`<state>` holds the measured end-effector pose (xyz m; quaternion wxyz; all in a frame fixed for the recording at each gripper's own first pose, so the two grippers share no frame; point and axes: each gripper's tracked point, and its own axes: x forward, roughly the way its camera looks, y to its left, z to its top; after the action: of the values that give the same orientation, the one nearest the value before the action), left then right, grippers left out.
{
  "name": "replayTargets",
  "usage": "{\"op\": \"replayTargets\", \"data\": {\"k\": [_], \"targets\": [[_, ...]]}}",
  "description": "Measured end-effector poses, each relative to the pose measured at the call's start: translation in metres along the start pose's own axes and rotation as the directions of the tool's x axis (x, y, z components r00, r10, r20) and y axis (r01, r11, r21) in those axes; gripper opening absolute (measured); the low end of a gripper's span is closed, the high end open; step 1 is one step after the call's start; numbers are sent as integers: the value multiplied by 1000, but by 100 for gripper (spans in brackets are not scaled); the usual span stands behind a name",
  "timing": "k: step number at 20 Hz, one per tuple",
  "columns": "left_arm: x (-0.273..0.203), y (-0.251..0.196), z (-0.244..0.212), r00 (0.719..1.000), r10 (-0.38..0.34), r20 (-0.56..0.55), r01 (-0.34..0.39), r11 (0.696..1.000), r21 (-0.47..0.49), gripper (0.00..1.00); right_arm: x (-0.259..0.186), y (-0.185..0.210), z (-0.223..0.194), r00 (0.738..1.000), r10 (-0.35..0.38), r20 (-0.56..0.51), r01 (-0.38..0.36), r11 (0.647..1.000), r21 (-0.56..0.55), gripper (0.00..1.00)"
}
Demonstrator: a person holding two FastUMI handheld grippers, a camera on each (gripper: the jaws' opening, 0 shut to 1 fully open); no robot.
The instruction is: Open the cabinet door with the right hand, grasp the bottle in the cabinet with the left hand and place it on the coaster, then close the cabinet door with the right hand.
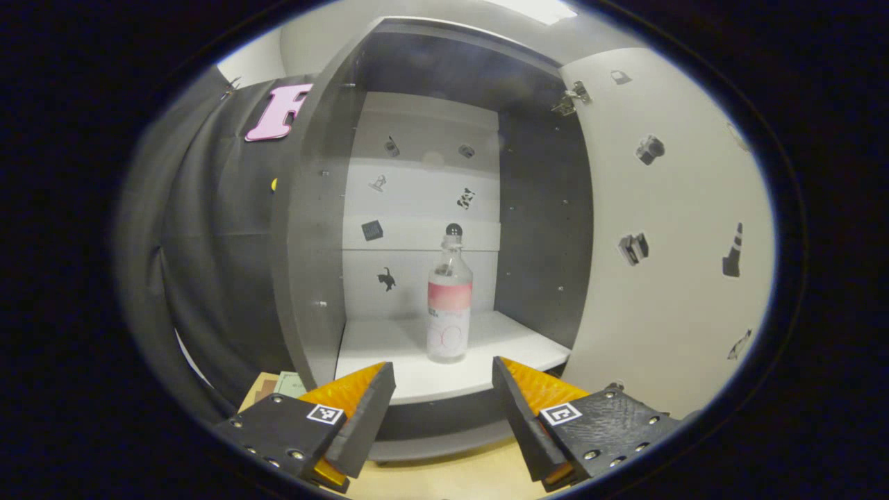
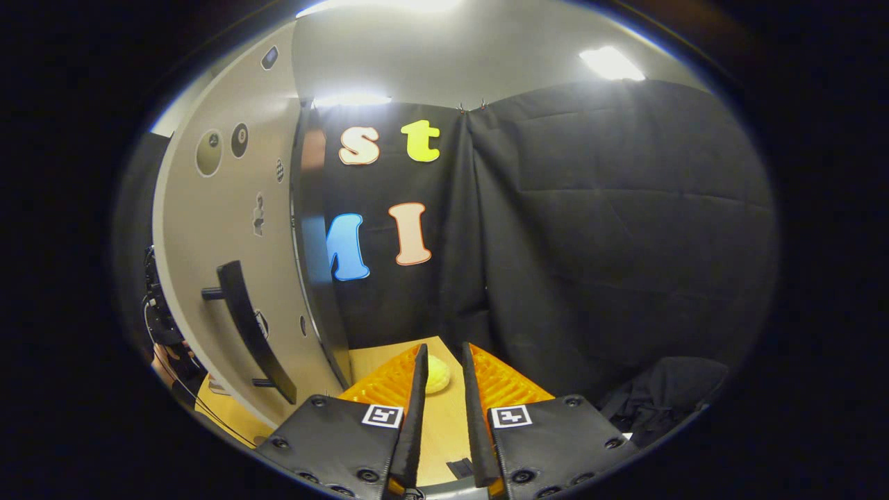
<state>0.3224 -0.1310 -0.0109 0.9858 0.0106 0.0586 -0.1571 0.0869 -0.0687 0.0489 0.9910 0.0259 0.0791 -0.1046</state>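
Left gripper view faces cabinet (image 1: 444, 208) interior closely; right gripper view perhaps passes door (image 2: 229, 278)

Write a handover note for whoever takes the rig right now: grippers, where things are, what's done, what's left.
Left gripper: open, empty, in front of the open cabinet, lined up with the bottle.
Right gripper: jaws nearly closed with a narrow gap, holding nothing, beside the door's outer face, off the handle.
Bottle: upright on the white shelf, untouched.
Door: swung open.
A pale round thing on the table past the right gripper may be the coaster; hard to tell.
Done: door opened.
Left: grasp bottle, set it on coaster, close door.
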Motion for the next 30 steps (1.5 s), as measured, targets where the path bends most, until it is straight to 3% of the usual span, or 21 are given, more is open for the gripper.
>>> {"op": "replayTargets", "data": {"k": [3, 6, 7, 8, 13, 15, 21, 30], "targets": [[29, -5, 22, 1000, -18, 11, 18, 1000, -15, 87, 24, 3, 8, 999, 22, 25, -23, 1000, 21, 54], [58, -2, 45, 999, -18, 42, 18, 1000, -2, 84, 45, 5, 11, 998, 33, 58, -33, 999, 11, 87], [68, -2, 50, 999, -21, 47, 21, 1000, 2, 84, 51, 3, 10, 998, 28, 55, -28, 1000, 9, 87], [77, -2, 53, 998, -26, 50, 25, 1000, 4, 84, 57, 3, 11, 998, 30, 55, -30, 999, 11, 98], [119, 0, 63, 997, -40, 73, 40, 999, 6, 84, 72, -8, 10, 999, 2, 48, -4, 999, 38, 99], [131, 4, 70, 995, -41, 88, 39, 999, 30, 89, 76, -15, 10, 999, -15, 46, 13, 999, 37, 99], [161, -4, 68, 993, -71, 96, 65, 996, 66, 87, 85, -12, 14, 998, 1, 65, -4, 998, 55, 98], [188, -1, 24, 995, -101, 16, 103, 989, -102, 84, 102, -14, 6, 999, 6, 44, -9, 998, 55, 95]]}}
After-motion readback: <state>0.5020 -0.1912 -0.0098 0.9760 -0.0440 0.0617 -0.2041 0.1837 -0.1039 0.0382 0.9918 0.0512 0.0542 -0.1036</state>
